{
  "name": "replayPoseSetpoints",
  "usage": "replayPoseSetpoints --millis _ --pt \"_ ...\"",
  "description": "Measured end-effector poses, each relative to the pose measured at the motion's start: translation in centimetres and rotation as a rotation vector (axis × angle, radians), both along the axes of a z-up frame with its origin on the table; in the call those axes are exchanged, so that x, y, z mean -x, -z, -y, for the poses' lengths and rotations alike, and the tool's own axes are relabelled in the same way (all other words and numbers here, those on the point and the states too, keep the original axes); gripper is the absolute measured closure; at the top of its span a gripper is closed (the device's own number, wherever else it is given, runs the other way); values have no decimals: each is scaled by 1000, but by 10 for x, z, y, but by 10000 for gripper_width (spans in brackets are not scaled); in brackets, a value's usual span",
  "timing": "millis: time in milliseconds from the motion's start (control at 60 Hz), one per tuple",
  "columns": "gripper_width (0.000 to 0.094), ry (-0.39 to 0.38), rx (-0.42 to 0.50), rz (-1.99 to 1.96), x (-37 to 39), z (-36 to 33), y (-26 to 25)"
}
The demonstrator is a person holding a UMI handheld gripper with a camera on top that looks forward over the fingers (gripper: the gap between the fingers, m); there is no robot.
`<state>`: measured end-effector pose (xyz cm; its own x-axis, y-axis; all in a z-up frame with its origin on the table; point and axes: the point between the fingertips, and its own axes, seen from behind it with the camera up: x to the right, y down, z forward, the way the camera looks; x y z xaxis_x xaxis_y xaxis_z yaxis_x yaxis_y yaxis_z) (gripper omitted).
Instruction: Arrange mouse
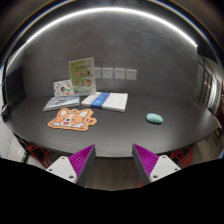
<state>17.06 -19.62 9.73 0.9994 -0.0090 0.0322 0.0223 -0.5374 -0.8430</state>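
Starting nearest the camera, the gripper [113,165] holds its two fingers spread wide apart, purple pads [82,160] facing each other across an empty gap; nothing is grasped and nothing stands between them. Just beyond the fingertips runs the near edge of a dark counter [120,135], with what look like chair frames showing below it, though they are too dim to tell for sure.

Further out on the counter, ahead and to the left of the fingers, lies an orange, animal-shaped mat [72,120] with a pale centre. To the right of it, well apart and resting alone on the bare dark surface, sits the mouse [154,118], a small pale teal shape. Behind the mat, near the counter's far side, lie a booklet [61,102] and a pale folded item with a blue stripe [106,101], side by side. Two printed cards [75,78] stand upright behind them against a grey wall [150,55] that carries a row of small white plates.

As a judgement, the task looks hardly begun: the mouse is untouched and off the mat, which seems its likely home. Reaching, gripping, carrying and placing all remain.
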Motion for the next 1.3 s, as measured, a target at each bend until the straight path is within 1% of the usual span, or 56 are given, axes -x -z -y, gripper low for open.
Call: replayPoseSetpoints --millis 67,150,267,350,483,600,667,767,917,1033,1150,1300 --pt "169 36 22 -8 -7 1 3" --pt "169 79 28 1 -28 -6 16" --pt "171 142 55 65 -75 -29 37" --pt "167 195 40 52 -108 -56 47" --pt "161 226 2 23 -152 -108 58" --pt "151 250 15 46 -197 -147 70" --pt "156 238 19 34 -213 -169 77" --pt "153 204 56 -25 -223 -194 93" --pt "152 176 82 -179 -219 -225 105" --pt "155 185 101 -209 -226 -239 105" --pt "134 178 112 -219 -227 -256 106" --pt "131 171 123 -237 -227 -277 104"
